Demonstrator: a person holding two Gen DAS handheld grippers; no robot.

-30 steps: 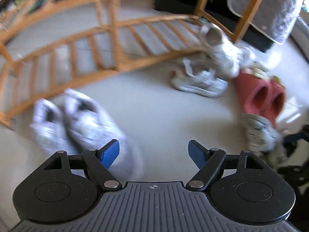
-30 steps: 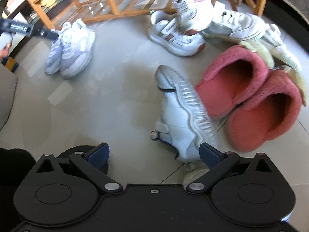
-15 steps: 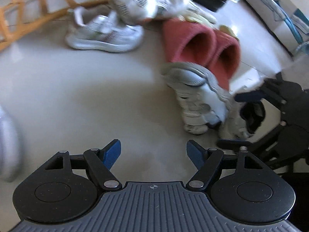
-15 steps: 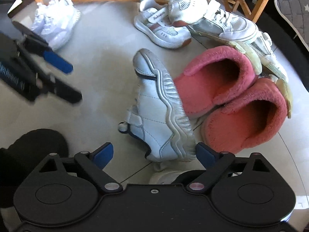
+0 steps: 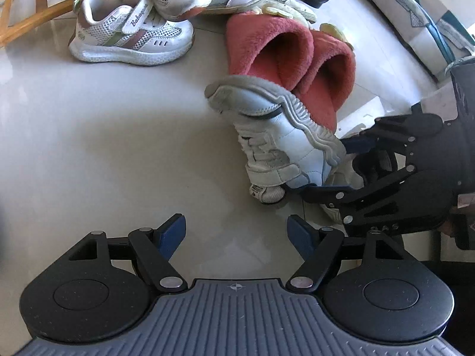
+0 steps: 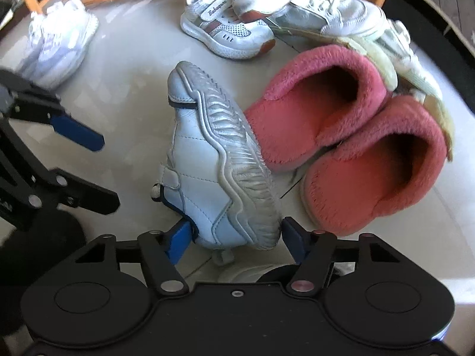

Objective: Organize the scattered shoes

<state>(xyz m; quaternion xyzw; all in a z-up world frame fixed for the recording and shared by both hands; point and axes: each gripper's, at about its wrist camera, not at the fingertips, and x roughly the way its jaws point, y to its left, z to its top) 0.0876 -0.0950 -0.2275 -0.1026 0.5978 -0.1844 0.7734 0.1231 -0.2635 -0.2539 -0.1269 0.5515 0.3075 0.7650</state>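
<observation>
A white sneaker (image 5: 282, 136) (image 6: 207, 160) lies on its side on the pale floor, sole leaning toward two pink fuzzy slippers (image 5: 297, 59) (image 6: 341, 118). My right gripper (image 6: 236, 237) (image 5: 335, 169) straddles its heel. The jaws are closing, one blue pad by the upper and one by the sole, and no firm squeeze shows. My left gripper (image 5: 237, 234) (image 6: 101, 172) hangs open over bare floor to the sneaker's left, with nothing between its fingers.
A striped white sneaker (image 5: 130, 35) (image 6: 225, 26) and other white shoes lie piled behind. A pale pair (image 6: 59, 44) stands far left by the wooden frame (image 5: 29, 9). Another white shoe (image 6: 246, 273) peeks out under my right gripper.
My left gripper swung from the pale pair over to the floor beside the side-lying sneaker and stopped. My right gripper sank onto that sneaker's heel and its jaws narrowed.
</observation>
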